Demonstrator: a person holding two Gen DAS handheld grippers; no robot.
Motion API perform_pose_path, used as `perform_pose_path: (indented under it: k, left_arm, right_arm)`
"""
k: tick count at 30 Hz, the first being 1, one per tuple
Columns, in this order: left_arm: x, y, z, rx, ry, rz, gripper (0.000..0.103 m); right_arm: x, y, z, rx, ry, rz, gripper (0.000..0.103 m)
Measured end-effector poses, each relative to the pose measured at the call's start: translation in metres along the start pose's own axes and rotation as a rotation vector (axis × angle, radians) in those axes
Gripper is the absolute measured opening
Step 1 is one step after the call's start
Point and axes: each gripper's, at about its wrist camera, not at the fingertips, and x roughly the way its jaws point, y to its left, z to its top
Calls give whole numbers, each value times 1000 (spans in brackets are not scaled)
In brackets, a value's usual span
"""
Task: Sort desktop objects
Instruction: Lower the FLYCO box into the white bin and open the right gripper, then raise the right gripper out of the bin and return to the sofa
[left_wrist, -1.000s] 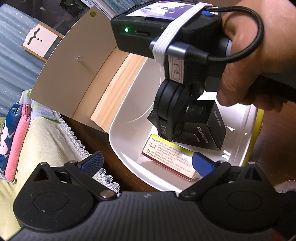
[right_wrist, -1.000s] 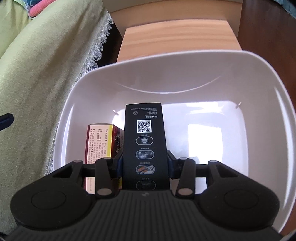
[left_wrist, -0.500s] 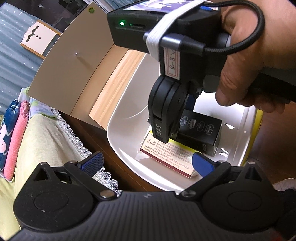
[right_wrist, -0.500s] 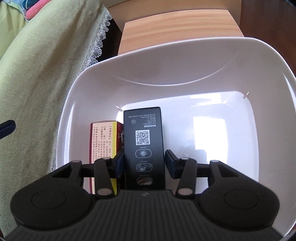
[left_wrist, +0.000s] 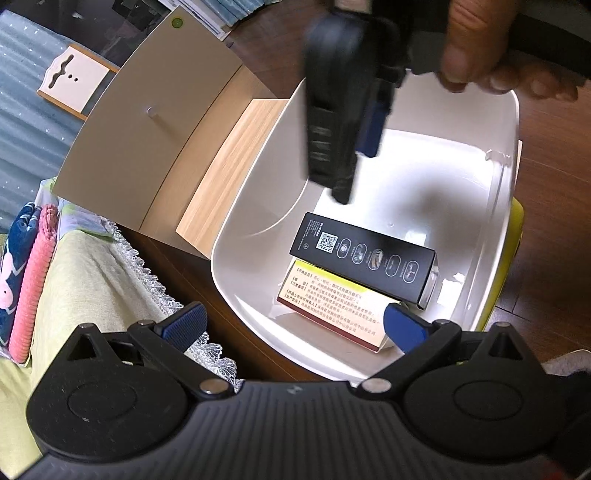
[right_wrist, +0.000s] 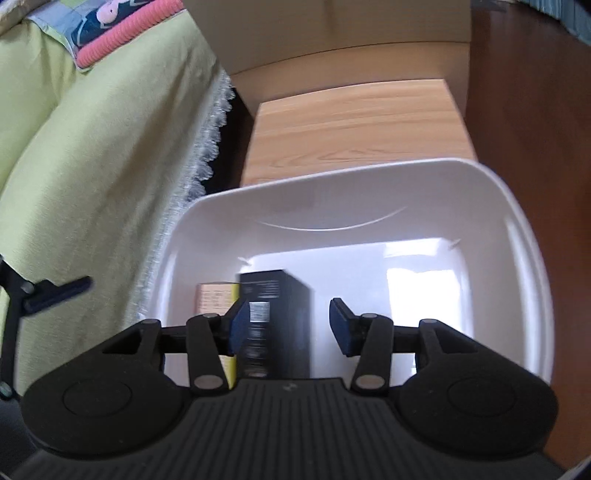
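With black rectangular carton (left_wrist: 364, 256) lying inside white plastic tub (left_wrist: 498, 206), deposit step done; right gripper (right_wrist: 291, 326) open, empty above tub; left gripper (left_wrist: 295, 325) open, empty at tub's near rim; next: fetch another item.

left wrist: steeply down, close | right wrist: likewise | shared: white tub (left_wrist: 511, 155) (right_wrist: 517, 221)

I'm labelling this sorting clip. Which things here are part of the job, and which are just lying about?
Part of the job:
white bin
black box lying in it
red-and-yellow box partly under it
right gripper, open, above the bin

Just lying about:
wooden board
green cloth
pink towel
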Motion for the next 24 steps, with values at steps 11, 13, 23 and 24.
perform_pose_path:
  k: [11, 13, 23, 24]
  left_arm:
    - [1, 1, -2, -1, 2, 3, 103]
    - [1, 2, -2, -4, 3, 2, 103]
    - [2, 2, 0, -6, 7, 0, 103]
    - [2, 2, 0, -6, 7, 0, 103]
  right_arm:
    - [40, -2, -15, -540, 213, -33, 44]
    - [46, -1, -15, -583, 233, 0, 44]
    - [52, 11, -23, -778, 212, 93, 44]
    - [52, 10, -23, -776, 212, 92, 44]
